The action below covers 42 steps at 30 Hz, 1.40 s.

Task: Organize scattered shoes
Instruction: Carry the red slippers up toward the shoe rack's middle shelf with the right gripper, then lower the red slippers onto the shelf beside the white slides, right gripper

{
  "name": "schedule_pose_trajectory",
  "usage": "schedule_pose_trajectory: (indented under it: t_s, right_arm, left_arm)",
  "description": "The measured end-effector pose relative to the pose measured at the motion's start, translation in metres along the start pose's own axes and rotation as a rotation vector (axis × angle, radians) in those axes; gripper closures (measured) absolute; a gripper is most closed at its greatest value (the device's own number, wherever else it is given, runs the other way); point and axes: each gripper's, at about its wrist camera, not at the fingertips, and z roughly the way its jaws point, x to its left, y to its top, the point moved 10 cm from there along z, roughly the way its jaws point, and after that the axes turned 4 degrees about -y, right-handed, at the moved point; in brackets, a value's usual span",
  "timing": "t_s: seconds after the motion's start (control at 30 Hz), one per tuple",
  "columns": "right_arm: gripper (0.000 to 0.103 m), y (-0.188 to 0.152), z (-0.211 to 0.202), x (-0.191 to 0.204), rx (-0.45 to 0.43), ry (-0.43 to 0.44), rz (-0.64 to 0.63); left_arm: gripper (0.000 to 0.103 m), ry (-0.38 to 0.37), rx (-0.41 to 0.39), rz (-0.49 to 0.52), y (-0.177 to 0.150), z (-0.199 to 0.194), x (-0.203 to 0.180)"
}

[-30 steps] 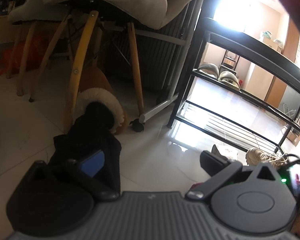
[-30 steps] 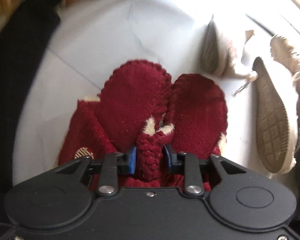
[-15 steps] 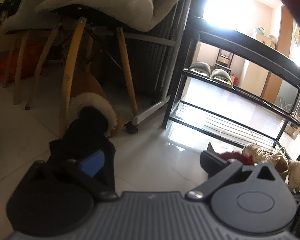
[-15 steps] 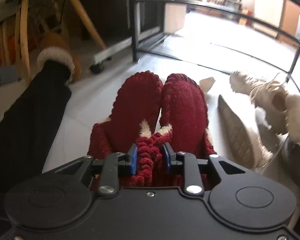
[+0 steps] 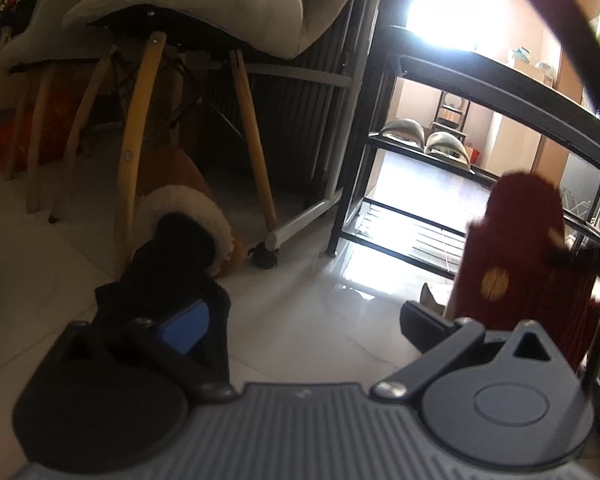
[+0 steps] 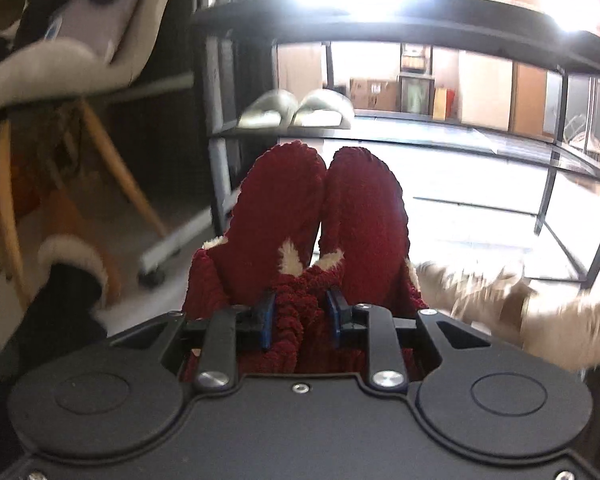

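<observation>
1. The right gripper (image 6: 300, 314) pinches the bunched knit cuffs of a pair of dark red slippers (image 6: 320, 216) between its blue pads; the slippers are held in the air, toes pointing at the black metal shoe rack (image 6: 420, 8).
2. The slippers are chunky, nubby knit with cream fleece lining showing at the openings.
3. A grey rounded pair (image 6: 300, 112) sits on the rack's middle shelf.
4. The left gripper (image 5: 300, 320) stands wide open, holding nothing, above glossy white floor tiles (image 5: 300, 320).
5. Blurred beige lace-up sneakers (image 6: 520, 300) lie right of the slippers.
</observation>
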Motion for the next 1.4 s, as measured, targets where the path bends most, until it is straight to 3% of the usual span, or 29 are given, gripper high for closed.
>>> schedule_pose_trajectory:
  t_s: [0.37,0.63,0.83,1.07,1.1,1.17,1.4]
  right_arm:
    - [0.077,0.105,0.065,-0.039,-0.120,-0.102,-0.062]
    - [0.077,0.166,0.159,-0.081,-0.134,-0.208,-0.069]
    - [0.077,0.172,0.231,-0.100,-0.018,-0.236,-0.056]
    - [0.077,0.177,0.268,-0.098,-0.012,-0.272,-0.124]
    - [0.080,0.181,0.269,-0.098,-0.020,-0.280,-0.136]
    - [0.095,0.192,0.275,-0.098,-0.041,-0.298,-0.164]
    - [0.096,0.196,0.312,-0.097,-0.005,-0.329,-0.220]
  left_arm:
    - [0.000,-0.066,-0.076,0.053,0.029,0.018,-0.042]
    - [0.000,-0.111,-0.068,0.043,0.029,0.044,-0.071]
    - [0.000,-0.157,-0.077,0.105,0.016,0.053,-0.090]
    - [0.000,-0.177,-0.039,0.092,0.004,0.069,-0.094]
    - [0.000,-0.173,-0.032,0.085,0.003,0.072,-0.093]
    - [0.000,-0.169,-0.017,0.068,-0.001,0.076,-0.093]
    - [0.000,-0.175,-0.010,0.076,-0.009,0.078,-0.100]
